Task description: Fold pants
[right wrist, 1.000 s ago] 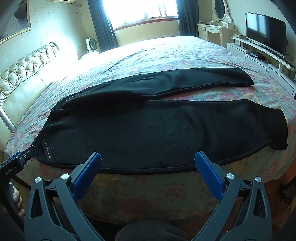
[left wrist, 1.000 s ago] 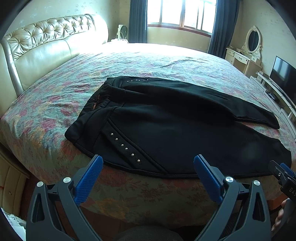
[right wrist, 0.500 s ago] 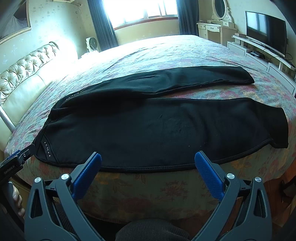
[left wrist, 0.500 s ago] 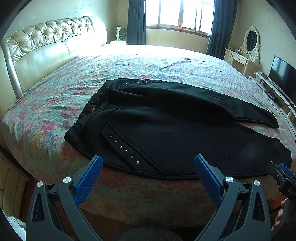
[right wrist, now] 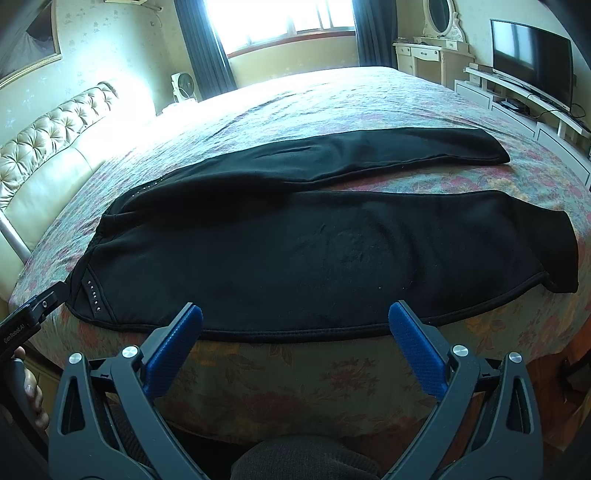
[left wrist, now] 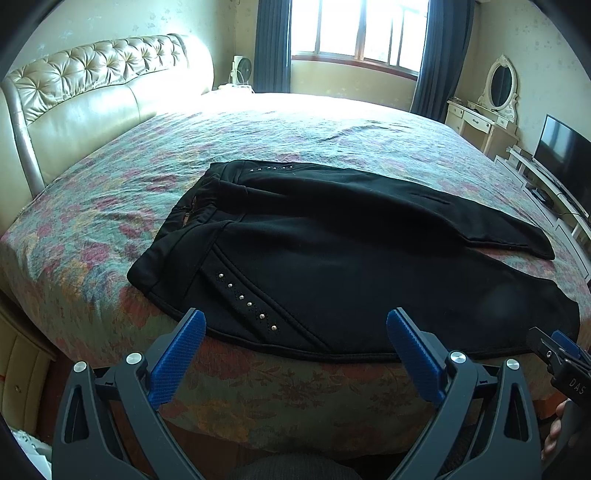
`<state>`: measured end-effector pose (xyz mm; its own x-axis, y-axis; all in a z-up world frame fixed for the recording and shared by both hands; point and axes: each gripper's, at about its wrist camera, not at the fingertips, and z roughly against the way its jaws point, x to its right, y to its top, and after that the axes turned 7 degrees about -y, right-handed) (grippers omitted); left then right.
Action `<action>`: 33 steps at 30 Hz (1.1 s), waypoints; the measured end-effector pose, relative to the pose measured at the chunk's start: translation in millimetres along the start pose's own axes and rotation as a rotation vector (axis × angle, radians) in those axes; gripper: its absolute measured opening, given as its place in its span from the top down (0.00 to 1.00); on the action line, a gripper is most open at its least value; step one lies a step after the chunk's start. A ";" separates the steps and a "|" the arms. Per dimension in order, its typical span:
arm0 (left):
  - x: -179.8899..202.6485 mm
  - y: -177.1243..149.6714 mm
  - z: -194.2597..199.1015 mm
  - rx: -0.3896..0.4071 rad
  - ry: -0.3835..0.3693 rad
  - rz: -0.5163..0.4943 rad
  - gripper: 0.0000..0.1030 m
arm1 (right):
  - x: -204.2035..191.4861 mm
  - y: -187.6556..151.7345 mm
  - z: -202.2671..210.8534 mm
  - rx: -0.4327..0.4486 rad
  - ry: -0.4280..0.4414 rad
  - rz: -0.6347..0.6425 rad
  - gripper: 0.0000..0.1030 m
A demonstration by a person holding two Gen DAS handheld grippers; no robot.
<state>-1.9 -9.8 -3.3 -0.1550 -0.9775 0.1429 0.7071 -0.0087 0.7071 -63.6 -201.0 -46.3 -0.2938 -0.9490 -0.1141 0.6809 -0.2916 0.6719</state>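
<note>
Black pants (left wrist: 332, 258) lie flat on the bed, waistband to the left, legs spread apart to the right, with a row of silver studs (left wrist: 245, 301) near the front hem. They also show in the right wrist view (right wrist: 314, 251). My left gripper (left wrist: 295, 328) is open and empty, just short of the pants' near edge by the waist. My right gripper (right wrist: 295, 321) is open and empty, just short of the near leg's edge. Each gripper shows at the edge of the other's view, the right one (left wrist: 557, 354) and the left one (right wrist: 33, 314).
The bed has a floral cover (left wrist: 258, 129) and a tufted cream headboard (left wrist: 85, 96) at the left. A dressing table with mirror (left wrist: 491, 107) and a TV on a low stand (left wrist: 561, 155) stand to the right. A window with dark curtains (left wrist: 358, 33) is behind.
Both grippers have crept slightly closer to the near edge of the pants. Jaws stay open. The pants have not moved.
</note>
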 end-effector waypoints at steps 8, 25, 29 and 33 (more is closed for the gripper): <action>0.1 -0.7 -1.5 0.005 -0.031 0.005 0.05 | -0.6 0.2 -5.1 -0.008 0.004 -0.002 0.02; -68.1 50.7 -26.1 -0.066 -0.410 0.129 0.05 | -12.4 37.5 -31.4 -0.016 0.117 0.047 0.02; -118.6 89.7 -68.8 -0.133 -0.445 0.206 0.05 | -22.0 60.3 -48.6 -0.027 0.155 0.060 0.02; -174.7 137.0 -120.4 -0.143 -0.428 0.255 0.05 | -37.5 79.5 -69.9 -0.046 0.198 0.094 0.02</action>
<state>205.1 134.4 -14.8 -0.2123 -0.7790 0.5899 0.8418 0.1607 0.5153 48.4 -196.9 -39.7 -0.0928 -0.9760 -0.1971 0.7305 -0.2013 0.6526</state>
